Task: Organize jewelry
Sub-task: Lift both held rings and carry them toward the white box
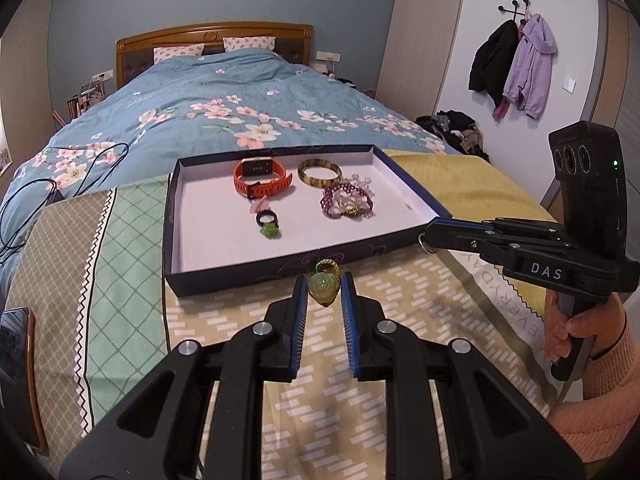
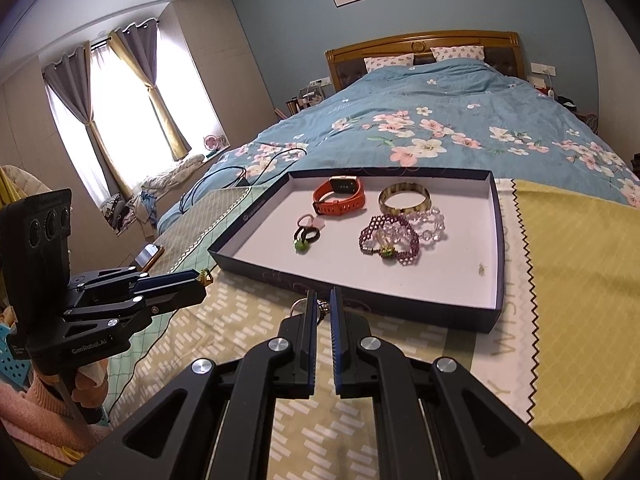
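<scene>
You had the left gripper (image 1: 324, 286) clamped on a green jade pendant (image 1: 322, 288) w/ beaded loop & the right gripper (image 2: 322, 308) pinched shut on a key ring (image 2: 298, 307), both held just short of the jewelry tray (image 1: 280, 270), prob. to drop them in

left claw (image 1: 323, 285): clamped, tilted down | right claw (image 2: 322, 300): pinched tight, tilted down

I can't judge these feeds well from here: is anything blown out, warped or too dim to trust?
Right wrist view: the window is blown out white, with no detail in it; the tray and the bracelets stay evenly lit and sharp. Left wrist view: no glare, and the green pendant in the left claw is crisp. Both views: fisheye bends the walls and darkens the corners.
</scene>
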Motion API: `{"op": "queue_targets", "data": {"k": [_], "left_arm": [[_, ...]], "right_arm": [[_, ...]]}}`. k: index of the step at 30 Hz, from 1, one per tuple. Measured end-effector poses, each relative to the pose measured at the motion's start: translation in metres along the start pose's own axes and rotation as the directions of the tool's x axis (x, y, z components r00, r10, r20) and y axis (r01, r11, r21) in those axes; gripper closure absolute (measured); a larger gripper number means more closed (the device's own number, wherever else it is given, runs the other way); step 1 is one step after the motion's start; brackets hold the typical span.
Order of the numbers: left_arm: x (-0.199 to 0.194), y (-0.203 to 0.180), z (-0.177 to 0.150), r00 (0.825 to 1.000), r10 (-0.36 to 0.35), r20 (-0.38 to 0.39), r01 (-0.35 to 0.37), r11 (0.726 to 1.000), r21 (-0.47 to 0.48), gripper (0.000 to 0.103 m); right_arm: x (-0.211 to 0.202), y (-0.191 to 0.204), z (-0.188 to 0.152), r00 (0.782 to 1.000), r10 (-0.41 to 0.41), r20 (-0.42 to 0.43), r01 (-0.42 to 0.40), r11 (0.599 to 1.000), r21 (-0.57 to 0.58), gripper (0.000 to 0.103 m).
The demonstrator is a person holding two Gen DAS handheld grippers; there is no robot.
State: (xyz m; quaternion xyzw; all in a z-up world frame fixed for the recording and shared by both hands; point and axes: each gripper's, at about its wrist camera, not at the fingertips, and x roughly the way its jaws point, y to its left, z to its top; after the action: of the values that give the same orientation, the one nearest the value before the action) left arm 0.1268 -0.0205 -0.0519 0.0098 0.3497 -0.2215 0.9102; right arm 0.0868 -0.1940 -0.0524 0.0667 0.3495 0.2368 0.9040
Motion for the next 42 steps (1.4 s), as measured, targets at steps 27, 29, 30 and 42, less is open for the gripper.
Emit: {"op": "queue_targets", "data": {"k": [27, 29, 30, 42], "left_arm": [[0.009, 0.006, 0.026, 0.999, 0.028, 0.043, -0.027, 1.000, -0.013, 0.086], [0.009, 0.006, 0.026, 0.999, 0.027, 0.042, -0.027, 1.000, -0.013, 0.086], [0.009, 0.006, 0.026, 0.999, 0.027, 0.043, -0.027, 1.000, -0.013, 0.086], [0.015, 0.011, 0.032, 0.998, 0.037, 0.043, -0.036, 0.999, -0.014, 0.086]], "right_arm": [[0.007, -0.006, 0.023, 0.999, -0.024, 0.036, 0.024, 1.000, -0.014, 0.098], [0.007, -0.006, 0.023, 0.999, -0.024, 0.036, 0.025, 1.000, -0.014, 0.098], [0.006, -0.006, 0.022, 0.999, -0.024, 0.037, 0.024, 1.000, -0.014, 0.098], [0.010, -0.008, 0.029, 0.999, -0.031, 0.033, 0.032, 0.999, -0.015, 0.098]]}}
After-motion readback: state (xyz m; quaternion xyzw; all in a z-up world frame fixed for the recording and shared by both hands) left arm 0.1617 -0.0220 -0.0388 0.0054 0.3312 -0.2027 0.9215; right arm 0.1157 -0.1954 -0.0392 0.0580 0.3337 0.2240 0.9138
